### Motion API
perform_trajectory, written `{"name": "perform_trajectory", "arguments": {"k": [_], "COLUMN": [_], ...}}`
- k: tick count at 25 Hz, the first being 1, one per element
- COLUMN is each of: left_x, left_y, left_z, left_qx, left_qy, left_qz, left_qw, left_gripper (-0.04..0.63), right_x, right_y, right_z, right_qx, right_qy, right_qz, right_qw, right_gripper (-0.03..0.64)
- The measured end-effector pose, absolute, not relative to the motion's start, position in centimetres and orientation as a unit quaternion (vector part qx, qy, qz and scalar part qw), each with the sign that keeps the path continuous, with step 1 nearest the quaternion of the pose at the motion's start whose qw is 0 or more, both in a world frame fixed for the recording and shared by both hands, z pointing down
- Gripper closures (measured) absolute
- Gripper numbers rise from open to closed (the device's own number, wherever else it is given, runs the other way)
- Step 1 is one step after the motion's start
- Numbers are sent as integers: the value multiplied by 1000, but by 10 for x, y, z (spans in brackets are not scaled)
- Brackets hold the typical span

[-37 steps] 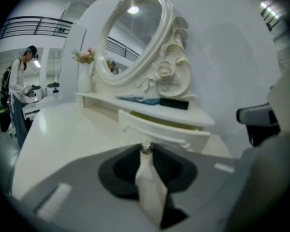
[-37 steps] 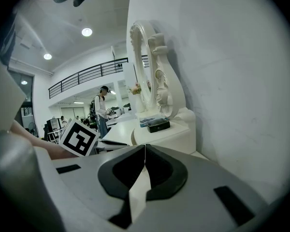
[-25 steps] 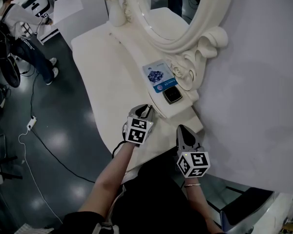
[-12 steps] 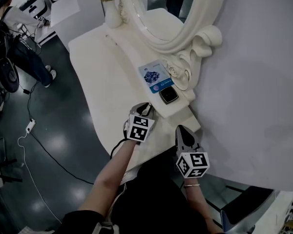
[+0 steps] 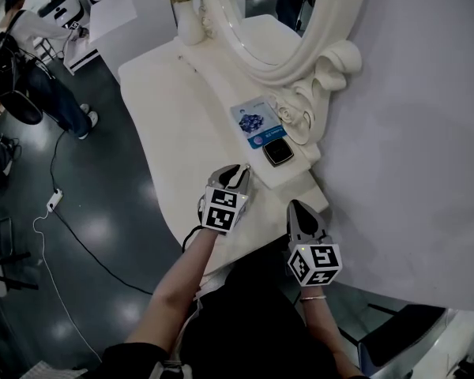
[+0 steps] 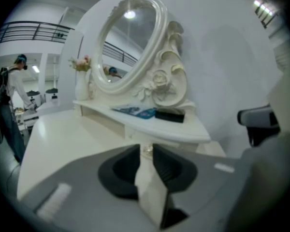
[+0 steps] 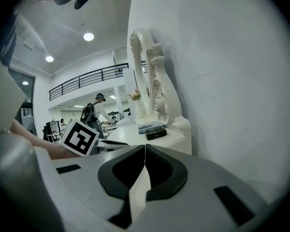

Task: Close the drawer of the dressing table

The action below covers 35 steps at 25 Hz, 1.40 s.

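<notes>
The white dressing table [image 5: 166,125] has a raised shelf [image 5: 294,184] under its oval mirror [image 5: 288,14]. In the left gripper view the drawer front [image 6: 133,137] below that shelf sits about flush with the shelf face, and its small shiny knob [image 6: 147,149] lies between my jaw tips. My left gripper [image 5: 237,172] [image 6: 146,152] is shut on that knob. To the right of the left one, my right gripper [image 5: 299,209] [image 7: 145,148] hangs near the table's end, shut, with nothing in it.
A blue card [image 5: 253,121] and a small black box [image 5: 278,152] lie on the shelf. A vase of flowers [image 5: 189,18] stands at the far end. A person [image 5: 31,61] stands on the dark floor at far left, and a cable with a socket strip [image 5: 54,200] runs there.
Only the head view shifts a little. Both grippers keep their places, the left one still at the shelf front.
</notes>
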<state>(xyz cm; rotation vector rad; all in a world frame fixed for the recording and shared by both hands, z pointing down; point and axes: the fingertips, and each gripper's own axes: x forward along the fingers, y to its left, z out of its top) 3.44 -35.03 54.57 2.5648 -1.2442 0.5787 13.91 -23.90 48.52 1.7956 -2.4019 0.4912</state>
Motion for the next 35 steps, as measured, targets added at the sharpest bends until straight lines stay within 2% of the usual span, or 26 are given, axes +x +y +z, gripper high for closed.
{"name": "perform_trajectory", "arguments": {"k": [14, 35], "left_x": [-18, -73], "left_y": [-316, -254], "left_z": [488, 459], "left_qx": [872, 864], "left_qy": [-462, -488], "left_qz": [135, 94], "left_qw": [89, 77], "left_gripper": [568, 591], "right_x": [123, 98], "right_y": [-231, -202], "right_z": [472, 455], "right_qx": [582, 577], "right_qy": [-799, -808], "right_qz": [141, 113], "right_qw": [46, 44], "right_gripper": [612, 612]}}
